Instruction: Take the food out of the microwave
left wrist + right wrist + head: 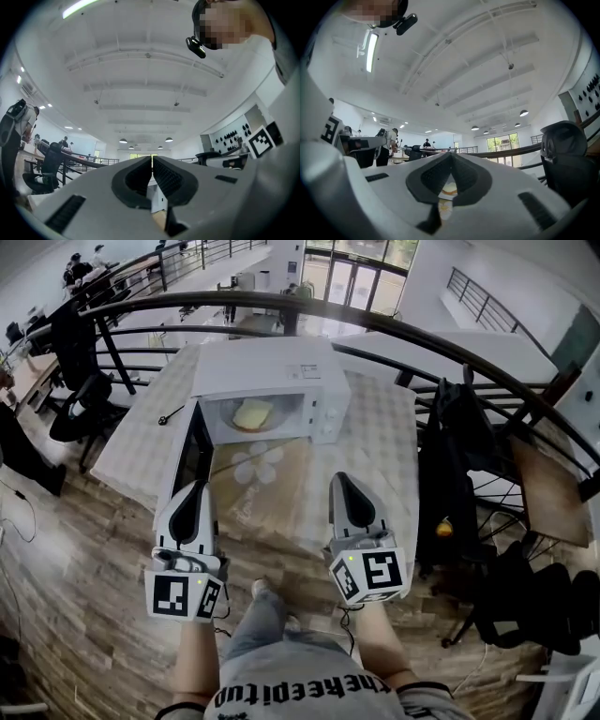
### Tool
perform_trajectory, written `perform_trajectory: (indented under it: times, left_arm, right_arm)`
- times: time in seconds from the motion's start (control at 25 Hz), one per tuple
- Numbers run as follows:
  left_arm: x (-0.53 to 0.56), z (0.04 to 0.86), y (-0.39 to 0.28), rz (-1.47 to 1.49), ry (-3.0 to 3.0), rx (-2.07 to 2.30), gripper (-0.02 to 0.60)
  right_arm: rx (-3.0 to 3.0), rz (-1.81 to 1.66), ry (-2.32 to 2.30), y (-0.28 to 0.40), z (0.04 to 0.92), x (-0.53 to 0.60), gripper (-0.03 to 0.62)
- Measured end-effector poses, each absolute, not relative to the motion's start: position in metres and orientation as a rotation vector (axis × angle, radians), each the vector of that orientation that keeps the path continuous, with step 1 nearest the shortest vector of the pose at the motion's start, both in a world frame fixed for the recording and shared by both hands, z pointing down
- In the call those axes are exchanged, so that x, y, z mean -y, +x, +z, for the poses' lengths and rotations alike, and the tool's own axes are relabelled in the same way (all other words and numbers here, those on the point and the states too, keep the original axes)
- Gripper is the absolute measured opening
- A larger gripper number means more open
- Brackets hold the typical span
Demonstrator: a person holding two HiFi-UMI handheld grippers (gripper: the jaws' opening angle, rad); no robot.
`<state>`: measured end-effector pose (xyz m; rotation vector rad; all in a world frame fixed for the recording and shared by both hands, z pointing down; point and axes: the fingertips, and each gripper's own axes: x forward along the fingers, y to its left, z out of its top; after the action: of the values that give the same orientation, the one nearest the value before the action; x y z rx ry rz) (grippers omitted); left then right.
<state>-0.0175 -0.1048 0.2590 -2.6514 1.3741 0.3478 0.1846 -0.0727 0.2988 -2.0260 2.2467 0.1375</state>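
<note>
Closed, empty left gripper [195, 487] and right gripper [339, 478]; yellow food [252, 413] inside open microwave [272, 371].

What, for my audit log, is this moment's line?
microwave: open | food: inside | left gripper: shut, empty | right gripper: shut, empty
</note>
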Motion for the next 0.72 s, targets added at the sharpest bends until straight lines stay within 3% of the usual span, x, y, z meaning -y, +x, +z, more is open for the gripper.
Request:
perform_trajectory:
  times: [0.72]
  left_arm:
    - [0.22, 0.28, 0.018, 0.321, -2.662, -1.42, 0.011]
  right_arm:
    - [-2.361, 0.093, -1.963, 0.2, 0.32, 0.204, 0.005]
